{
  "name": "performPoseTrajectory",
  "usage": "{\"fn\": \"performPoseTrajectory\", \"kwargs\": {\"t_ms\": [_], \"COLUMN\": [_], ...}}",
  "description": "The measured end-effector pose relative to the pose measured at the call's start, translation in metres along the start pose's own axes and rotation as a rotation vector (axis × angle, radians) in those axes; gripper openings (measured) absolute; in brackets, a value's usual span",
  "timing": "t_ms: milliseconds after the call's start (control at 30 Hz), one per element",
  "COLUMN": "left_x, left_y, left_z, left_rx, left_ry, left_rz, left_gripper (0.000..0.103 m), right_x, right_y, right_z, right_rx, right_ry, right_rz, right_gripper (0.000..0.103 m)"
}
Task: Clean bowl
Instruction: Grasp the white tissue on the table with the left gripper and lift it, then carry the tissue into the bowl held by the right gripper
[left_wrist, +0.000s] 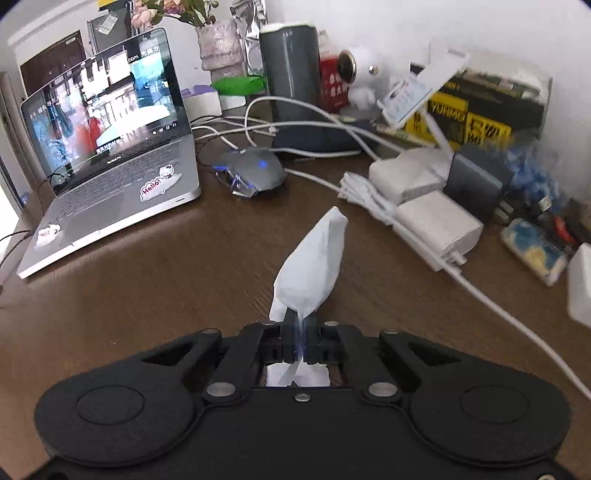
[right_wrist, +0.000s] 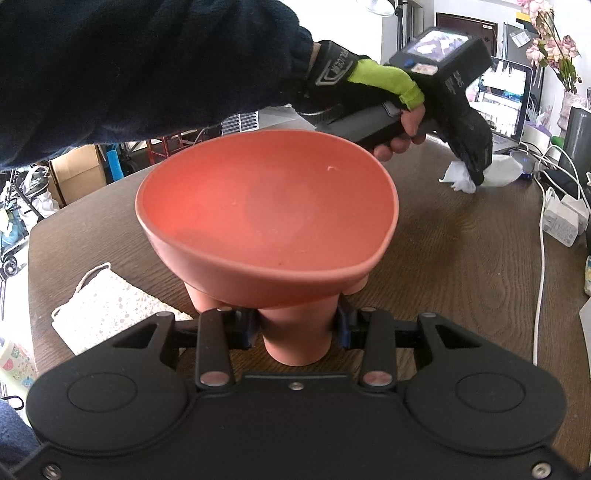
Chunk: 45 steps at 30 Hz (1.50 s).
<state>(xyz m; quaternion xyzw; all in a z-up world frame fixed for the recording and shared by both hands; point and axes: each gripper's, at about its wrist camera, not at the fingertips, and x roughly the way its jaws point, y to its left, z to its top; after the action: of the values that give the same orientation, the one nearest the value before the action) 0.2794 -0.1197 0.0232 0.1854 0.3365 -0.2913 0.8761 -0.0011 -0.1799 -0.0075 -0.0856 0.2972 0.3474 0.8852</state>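
Left wrist view: the left hand-held gripper (left_wrist: 300, 325) pinches a white tissue (left_wrist: 314, 266) that sticks out ahead over the desk (left_wrist: 166, 295). Right wrist view: the right hand-held gripper (right_wrist: 295, 325) clamps a foot of the orange bowl (right_wrist: 266, 206), which sits directly ahead, tissue far right.

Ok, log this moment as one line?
left gripper: shut on crumpled white tissue | right gripper: shut on leg of terracotta-orange plastic bowl | tissue away from bowl
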Motion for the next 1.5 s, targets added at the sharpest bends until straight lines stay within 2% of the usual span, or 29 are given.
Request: {"fn": "performPoseTrajectory", "kwargs": {"t_ms": [167,233,367,433,567,667,733,867,1100,1300,1500], "left_x": [-0.05,-0.069,-0.116,-0.142,-0.186,-0.202,-0.219,-0.227,-0.204,-0.193,-0.208], "left_y": [-0.01,-0.019,-0.045,-0.058,-0.076,-0.083,-0.089,-0.101,-0.125,-0.118,-0.105], "left_z": [0.005,0.005,-0.005,-0.013,-0.04,-0.051,-0.057,-0.07,-0.087,-0.099,-0.104], "left_rx": [0.049,0.074,0.164,0.204,0.262,0.276,0.269,0.263,0.289,0.286,0.277], "left_ry": [-0.065,-0.068,-0.088,-0.084,-0.023,0.008,0.026,0.043,0.122,0.178,0.197], "left_rz": [0.052,0.109,0.115,0.117,0.135,0.119,0.084,0.06,0.011,0.045,0.07], "left_gripper": [0.002,0.002,0.002,0.002,0.002,0.002,0.002,0.003,0.003,0.003,0.003], "right_x": [0.001,0.001,0.0,0.0,0.0,0.001,0.001,0.0,0.002,0.001,-0.002], "right_y": [0.001,0.001,0.003,0.003,0.004,0.004,0.004,0.005,0.008,0.009,0.007], "right_z": [-0.001,-0.001,-0.002,-0.002,-0.002,-0.002,-0.002,-0.002,0.001,0.001,-0.001], "right_rx": [-0.001,0.0,-0.001,-0.002,0.0,-0.002,-0.002,-0.003,-0.005,0.004,0.006], "right_ry": [0.0,-0.001,0.0,0.0,0.0,0.0,0.001,0.003,0.003,0.002,0.002], "right_rz": [-0.001,-0.001,-0.004,-0.005,-0.006,-0.006,-0.007,-0.011,-0.013,-0.022,-0.02], "right_gripper": [0.044,0.044,0.044,0.044,0.044,0.044,0.044,0.044,0.044,0.044,0.044]}}
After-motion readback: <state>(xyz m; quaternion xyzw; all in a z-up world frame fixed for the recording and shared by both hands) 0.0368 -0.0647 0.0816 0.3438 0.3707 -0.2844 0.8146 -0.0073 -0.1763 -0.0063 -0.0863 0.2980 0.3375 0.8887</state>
